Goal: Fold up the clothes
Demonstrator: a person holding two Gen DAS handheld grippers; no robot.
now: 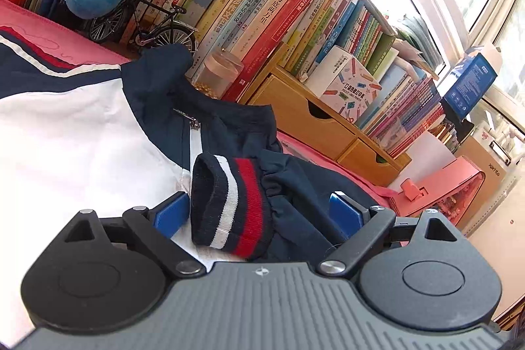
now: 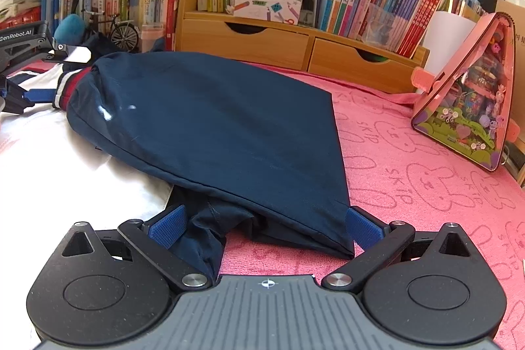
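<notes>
While both claws gape, striped cuff (image 1: 233, 205) lies between left claw (image 1: 262, 212) pads, unpinched

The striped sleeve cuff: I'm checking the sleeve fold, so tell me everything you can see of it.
The striped sleeve cuff is ribbed knit with navy, white and red bands, gathered where it joins the navy sleeve. It lies flat on the jacket's white front panel, just below the zipper pull and collar. It sits between the open fingers of the left gripper; one blue pad is close beside its edge, with no visible pressing. The sleeve is folded across the jacket.
</notes>
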